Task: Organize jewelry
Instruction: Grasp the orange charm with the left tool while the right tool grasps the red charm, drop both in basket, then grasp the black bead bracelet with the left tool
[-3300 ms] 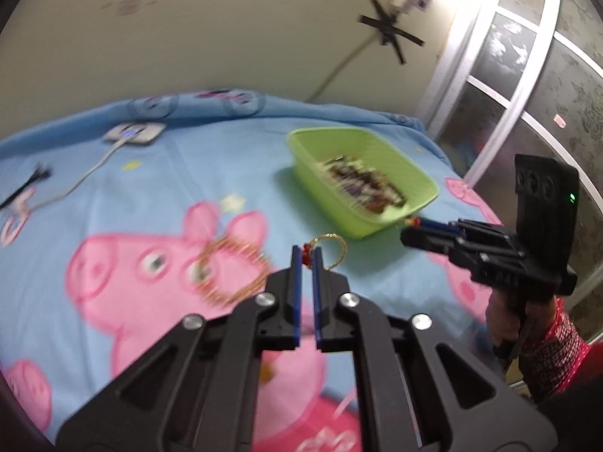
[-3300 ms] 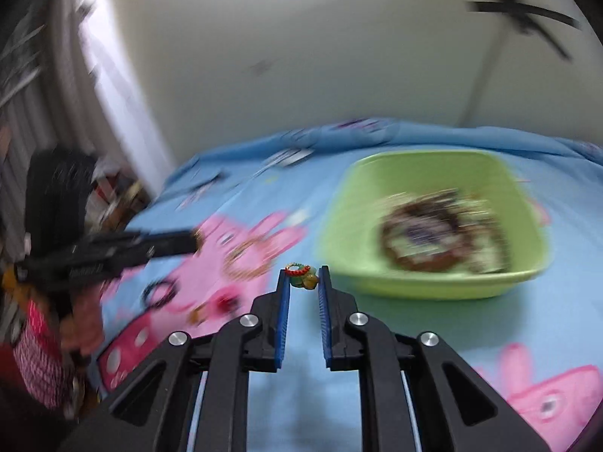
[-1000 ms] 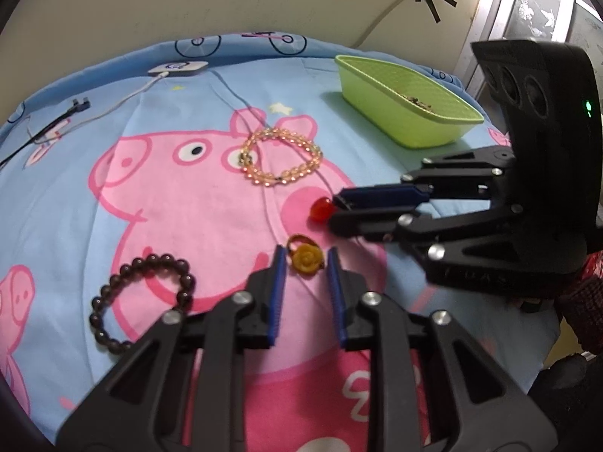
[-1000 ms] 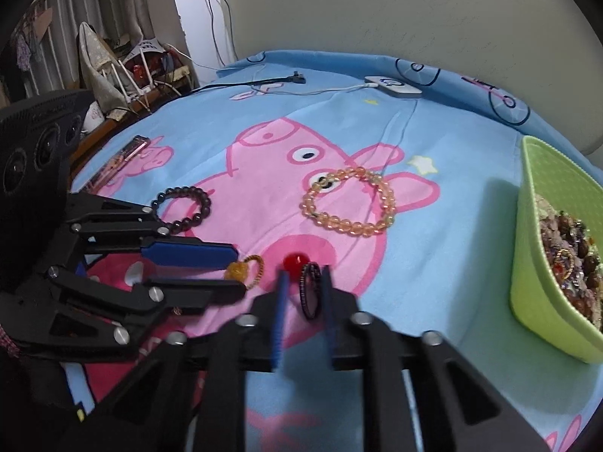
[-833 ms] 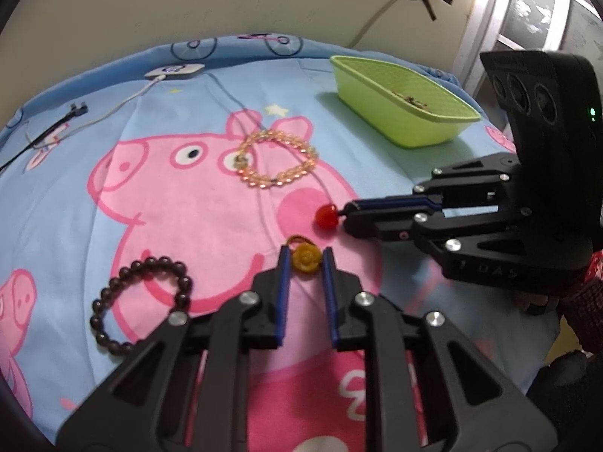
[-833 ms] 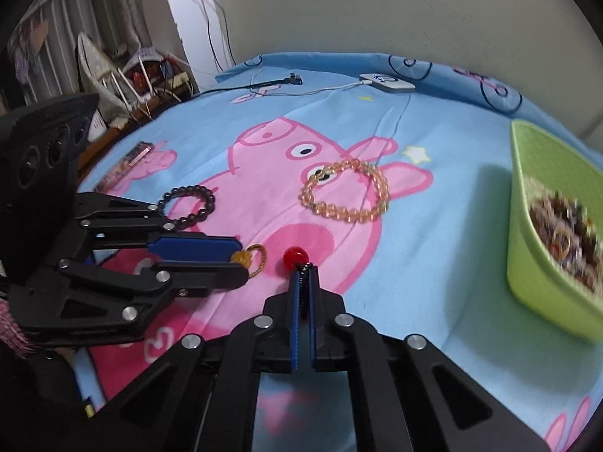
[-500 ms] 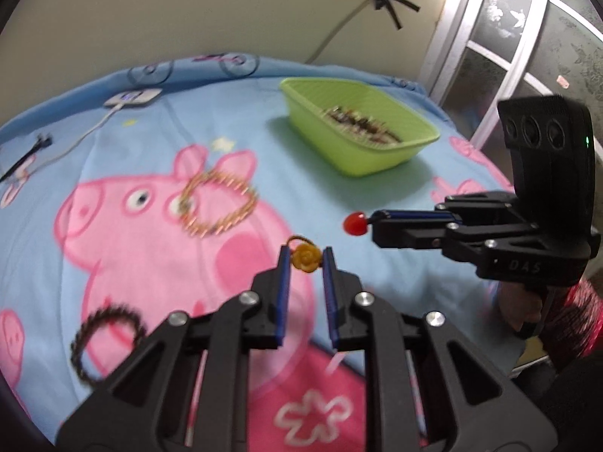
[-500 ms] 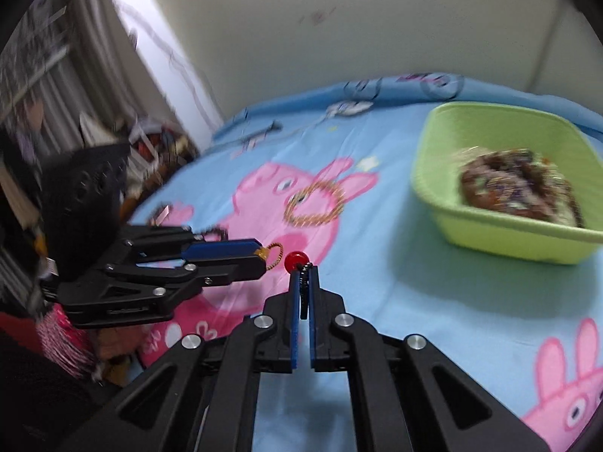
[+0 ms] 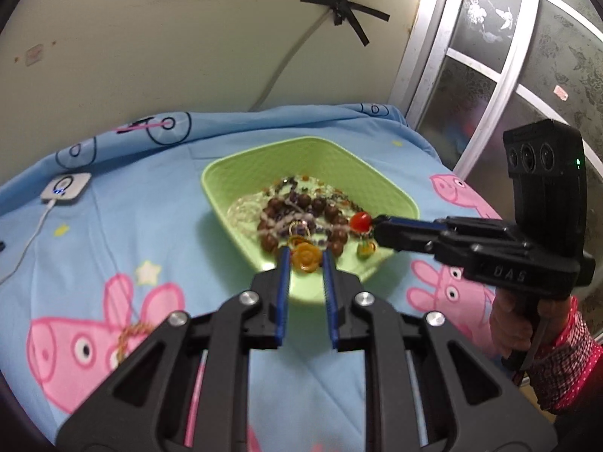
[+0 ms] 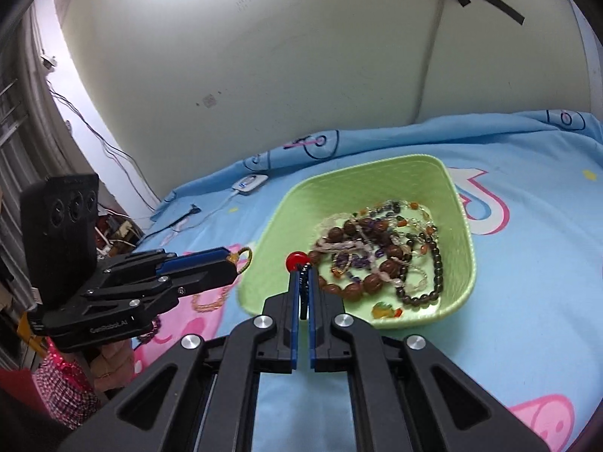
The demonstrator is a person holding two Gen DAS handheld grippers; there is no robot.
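My left gripper [image 9: 305, 263] is shut on a yellow rose ring [image 9: 304, 257] and hovers over the near rim of the green basket [image 9: 312, 150]. From the right, my right gripper [image 9: 377, 227] reaches over the basket, shut on a dark ring with a red bead [image 9: 360, 220]. In the right wrist view, the right gripper [image 10: 302, 277] pinches that red-bead ring [image 10: 296, 260] above the basket's [image 10: 377, 164] left rim. The left gripper [image 10: 231, 263] sits just left of the basket with the ring's gold band [image 10: 245, 258] sticking out. A heap of bead bracelets [image 10: 377, 260] fills the basket.
An amber bead bracelet [image 9: 130, 337] lies on the blue pig-print sheet [image 9: 143, 233] left of the basket. A white charger puck [image 9: 66, 186] with its cable sits at the far left. A glass door [image 9: 490, 75] borders the bed's right side; clutter [image 10: 113, 233] stands beyond the left edge.
Both grippers have lifted their rings off the sheet and swung away from the pig print to the green basket. The bracelets on the sheet have dropped out to the left.
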